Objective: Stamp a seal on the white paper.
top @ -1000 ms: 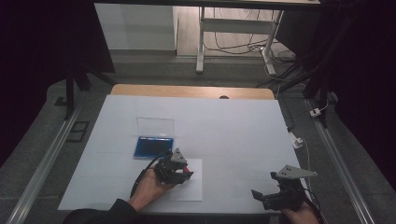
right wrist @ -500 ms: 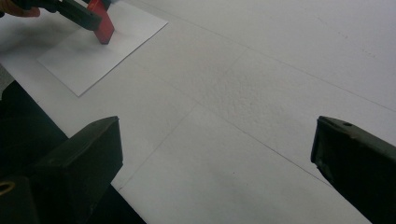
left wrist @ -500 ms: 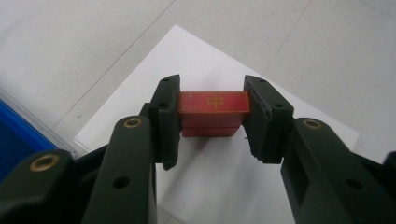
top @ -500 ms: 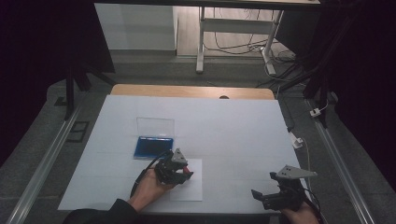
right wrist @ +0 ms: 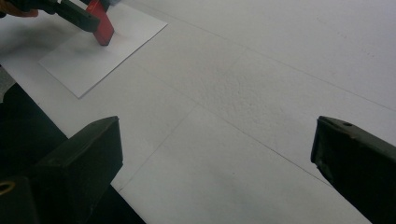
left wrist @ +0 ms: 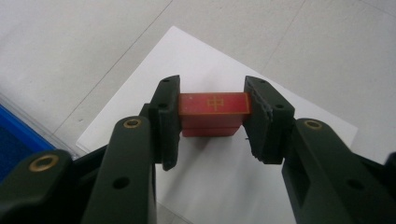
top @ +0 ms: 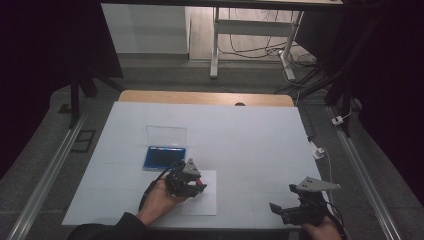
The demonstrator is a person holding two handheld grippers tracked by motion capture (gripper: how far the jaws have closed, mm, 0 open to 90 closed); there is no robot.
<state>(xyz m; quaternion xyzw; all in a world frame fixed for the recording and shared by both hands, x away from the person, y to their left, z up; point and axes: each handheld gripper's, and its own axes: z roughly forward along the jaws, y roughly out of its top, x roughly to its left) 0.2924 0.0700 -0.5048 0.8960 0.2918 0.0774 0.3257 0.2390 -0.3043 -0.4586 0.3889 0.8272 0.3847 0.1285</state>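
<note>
The room is dim and dark at both sides. A white-covered counter (top: 240,135) shows a strip of bare wood (top: 200,97) along its far edge. Grey floor (top: 40,165) surrounds it, with metal rails (top: 42,175) on either side. Beyond stands a white metal frame (top: 216,45) with loose cables (top: 250,47) on a lit patch of floor.

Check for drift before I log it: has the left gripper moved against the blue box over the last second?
No. The left gripper sits just below-right of the blue box, as before.
</note>
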